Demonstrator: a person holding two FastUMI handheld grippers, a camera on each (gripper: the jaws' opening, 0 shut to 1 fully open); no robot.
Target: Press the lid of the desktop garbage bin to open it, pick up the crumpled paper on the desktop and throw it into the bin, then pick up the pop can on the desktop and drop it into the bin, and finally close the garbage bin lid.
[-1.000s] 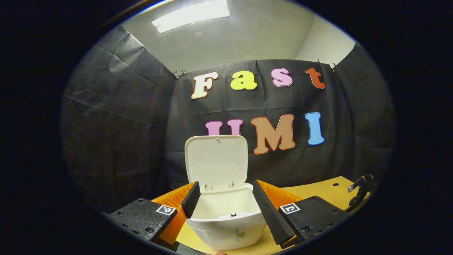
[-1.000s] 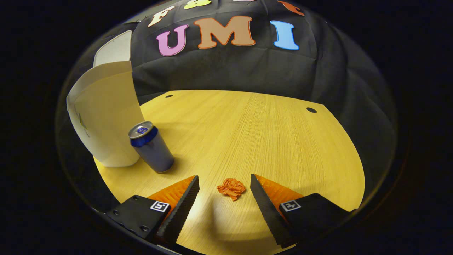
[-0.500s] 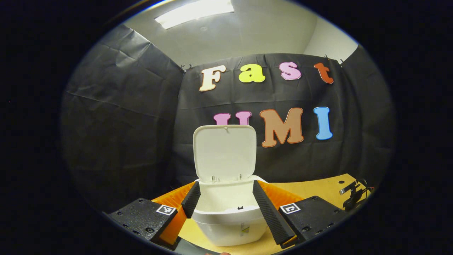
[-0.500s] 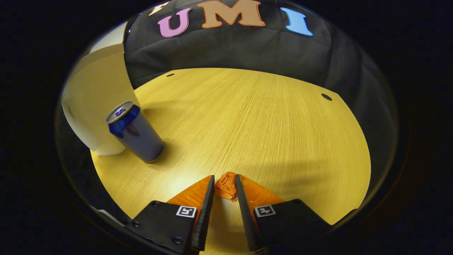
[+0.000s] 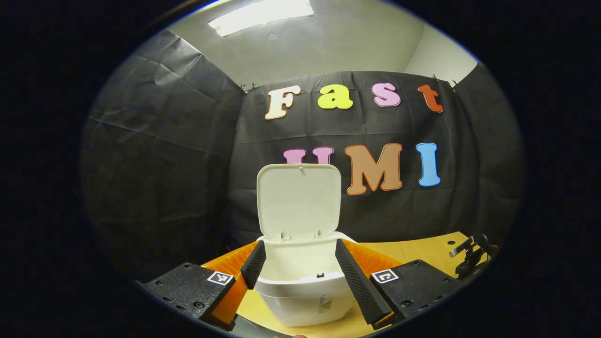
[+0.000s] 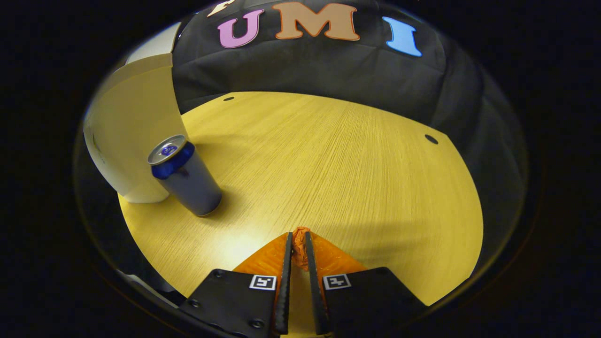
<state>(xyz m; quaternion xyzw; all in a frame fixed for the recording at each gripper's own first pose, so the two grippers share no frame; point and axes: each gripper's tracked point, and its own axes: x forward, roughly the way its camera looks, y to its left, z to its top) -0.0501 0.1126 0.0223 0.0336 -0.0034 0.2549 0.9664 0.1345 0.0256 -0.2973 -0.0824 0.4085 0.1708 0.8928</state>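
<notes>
While right gripper (image 6: 297, 246) fingers pinch crumpled paper (image 6: 300, 240) (low over desktop (image 6: 338, 159)), left gripper (image 5: 296, 263) fingers spread.

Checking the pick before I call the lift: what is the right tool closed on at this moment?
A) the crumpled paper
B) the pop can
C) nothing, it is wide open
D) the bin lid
A: in the right gripper view the right tool has both fingers pinching the crumpled paper just above the desktop, while the pop can stands apart beside the bin.
</notes>
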